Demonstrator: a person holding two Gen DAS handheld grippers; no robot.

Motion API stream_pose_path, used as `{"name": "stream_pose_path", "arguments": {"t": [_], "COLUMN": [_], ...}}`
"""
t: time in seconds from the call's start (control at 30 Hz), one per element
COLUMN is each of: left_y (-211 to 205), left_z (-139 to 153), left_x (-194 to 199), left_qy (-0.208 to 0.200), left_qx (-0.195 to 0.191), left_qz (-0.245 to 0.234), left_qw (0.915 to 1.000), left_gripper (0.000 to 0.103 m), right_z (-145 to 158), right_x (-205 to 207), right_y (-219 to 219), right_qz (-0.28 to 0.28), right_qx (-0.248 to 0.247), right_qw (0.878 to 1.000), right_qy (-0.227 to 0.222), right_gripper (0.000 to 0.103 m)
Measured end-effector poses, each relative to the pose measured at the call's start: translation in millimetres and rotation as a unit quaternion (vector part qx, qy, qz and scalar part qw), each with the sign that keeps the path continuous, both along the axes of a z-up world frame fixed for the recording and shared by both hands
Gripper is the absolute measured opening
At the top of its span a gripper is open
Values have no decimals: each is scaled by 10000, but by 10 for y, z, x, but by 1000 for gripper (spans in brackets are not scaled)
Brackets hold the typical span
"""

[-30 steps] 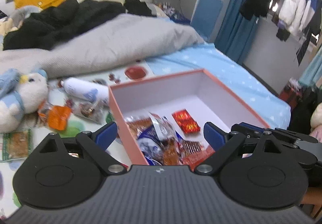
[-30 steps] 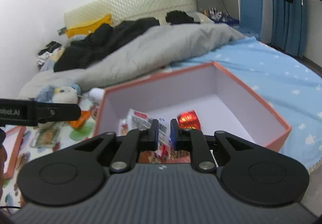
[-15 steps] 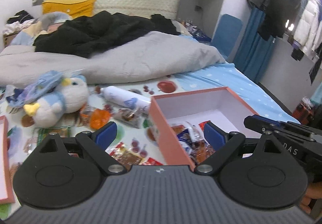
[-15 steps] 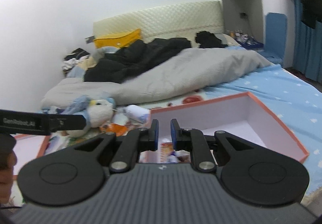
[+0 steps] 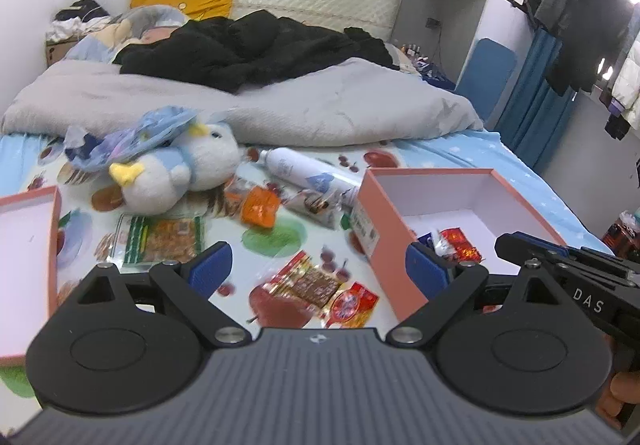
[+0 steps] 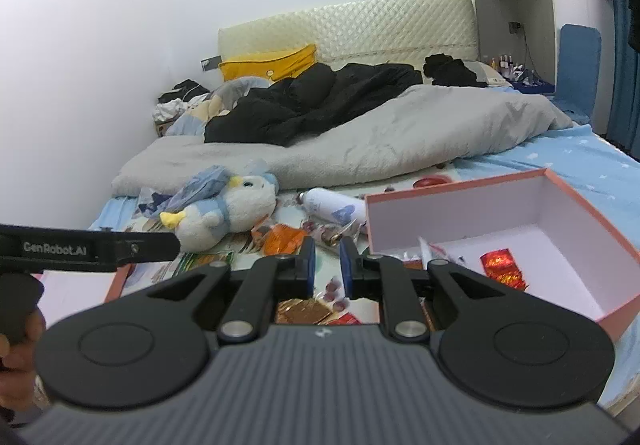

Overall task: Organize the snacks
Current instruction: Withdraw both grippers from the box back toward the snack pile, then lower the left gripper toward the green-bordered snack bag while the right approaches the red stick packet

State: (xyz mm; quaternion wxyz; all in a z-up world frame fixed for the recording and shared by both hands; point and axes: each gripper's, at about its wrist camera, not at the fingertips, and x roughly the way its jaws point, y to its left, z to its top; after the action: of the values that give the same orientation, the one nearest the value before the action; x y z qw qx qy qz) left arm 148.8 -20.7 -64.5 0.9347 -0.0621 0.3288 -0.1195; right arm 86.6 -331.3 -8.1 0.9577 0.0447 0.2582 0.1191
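In the left wrist view my left gripper point(image 5: 318, 268) stands open above the bed sheet. Below its jaws lie a brown-and-red snack packet point(image 5: 316, 285) and a small red packet point(image 5: 354, 303). The orange box point(image 5: 384, 241) sits to the right with several snacks point(image 5: 456, 245) inside. My right gripper point(image 6: 327, 265) is shut with nothing between its pads. It hovers left of the orange box point(image 6: 452, 192), where a red foil snack point(image 6: 500, 265) lies. Each gripper shows in the other's view, the right gripper point(image 5: 506, 244) and the left gripper point(image 6: 172, 243).
More packets lie loose on the sheet: a green-and-orange packet point(image 5: 160, 239) and an orange packet point(image 5: 258, 207). A plush penguin point(image 5: 180, 169) and a white bottle point(image 5: 304, 169) lie behind them. The box lid point(image 5: 24, 229) is at the left. A grey duvet point(image 5: 280, 105) is heaped behind.
Both grippers swung left, away from over the box. The box slid to the right of both views, and the loose packets and lid came into sight. Neither gripper's jaws changed.
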Motion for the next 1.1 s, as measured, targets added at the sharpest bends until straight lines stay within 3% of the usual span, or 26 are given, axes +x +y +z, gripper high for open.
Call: {"name": "stream_pose_path", "arguments": {"t": [0.47,0.53,0.6,0.63,1.1], "left_y": [324,361,409,433,665], "left_z": [-281,-329,-372,-392,-622], "left_x": [-304,-336,-370,-388,-338], "left_qy": [89,139,175,198,310], "left_qx": [244,272,271,266,299], "left_qz": [56,81,119,134,607], "left_qw": [9996,9995,9994,9994,9972], "left_gripper": [96,96,96,96,96], "right_z": [-328,-384,-435,-462,-666], "right_x": [-221,-245,-276,-293,-252], "right_y": [386,410,440,461,669], "right_qz": [308,335,340,326,622], "right_qx": [0,44,40,4,-341], "right_qw": [9991,9987,9985,9985,9950], "right_qy": [301,394,428,446,707], "right_gripper": [18,44,81,86,88]}}
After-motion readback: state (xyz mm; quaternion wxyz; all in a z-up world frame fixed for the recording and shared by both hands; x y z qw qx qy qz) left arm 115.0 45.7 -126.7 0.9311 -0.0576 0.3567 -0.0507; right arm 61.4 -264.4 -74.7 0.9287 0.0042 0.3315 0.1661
